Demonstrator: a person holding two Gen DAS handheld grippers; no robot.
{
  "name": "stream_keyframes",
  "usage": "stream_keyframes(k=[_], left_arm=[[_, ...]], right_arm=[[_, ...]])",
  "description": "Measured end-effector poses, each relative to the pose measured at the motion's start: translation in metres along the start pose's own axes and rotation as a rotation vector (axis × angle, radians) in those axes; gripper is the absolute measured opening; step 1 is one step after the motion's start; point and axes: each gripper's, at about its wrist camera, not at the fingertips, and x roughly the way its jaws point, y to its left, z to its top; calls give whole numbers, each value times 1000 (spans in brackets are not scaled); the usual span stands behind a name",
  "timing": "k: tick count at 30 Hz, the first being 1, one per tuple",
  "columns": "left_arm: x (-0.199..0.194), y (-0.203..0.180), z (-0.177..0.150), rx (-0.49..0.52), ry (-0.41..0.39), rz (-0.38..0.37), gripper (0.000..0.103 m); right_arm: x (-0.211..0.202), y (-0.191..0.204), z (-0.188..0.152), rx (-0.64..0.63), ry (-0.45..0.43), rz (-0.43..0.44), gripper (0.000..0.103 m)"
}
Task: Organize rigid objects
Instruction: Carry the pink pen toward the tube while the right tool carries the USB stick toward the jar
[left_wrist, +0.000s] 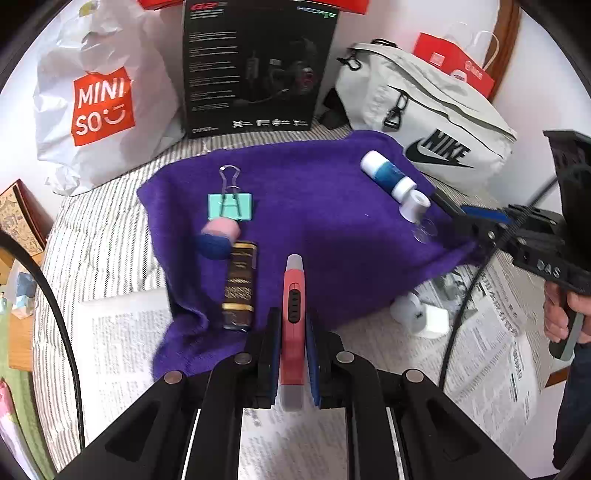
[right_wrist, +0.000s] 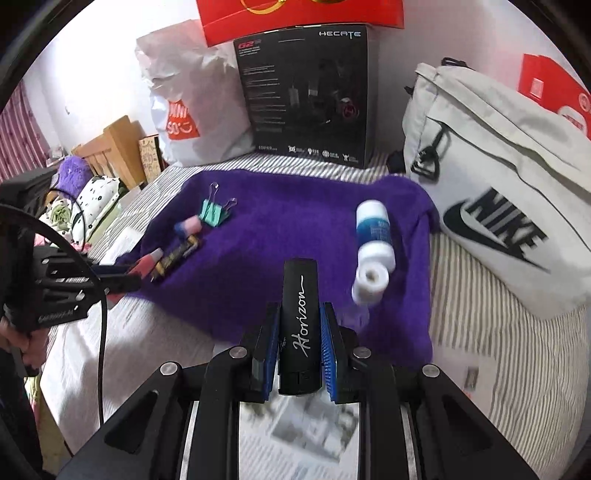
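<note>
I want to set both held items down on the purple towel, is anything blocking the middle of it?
Nothing visible does. The purple towel is bare in the middle. The binder clip and eraser lie along one side, the white and blue bottle along the other.

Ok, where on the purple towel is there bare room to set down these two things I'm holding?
The widest bare patch is the middle of the purple towel, between the green binder clip and the white and blue bottle. The far strip below the black box is free too. The left edge is crowded: clip, eraser, dark bar.
</note>
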Motion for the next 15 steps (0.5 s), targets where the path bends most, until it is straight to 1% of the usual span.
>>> stream_keyframes(k=[2,6,7,9,12,15], left_arm=[[2,5,3,-3,0,4,13],[5,15,9,-5,1,13,13],[6,17,11,-5,-11,20,13],[7,21,13,-7,-14,20,13],[12,28,15,-16,-13,20,13],[16,32,17,-22,-12,16,13]], right_arm=[[12,-1,11,4,1,1,22],[39,-5,27,-1,21,-45,22],[47,-6,30,1,32,-49,22],[62,-9,34,4,49,-54,21],[81,-11,38,-8,77,-95,22],[96,-13,40,-26,98,-112,21]])
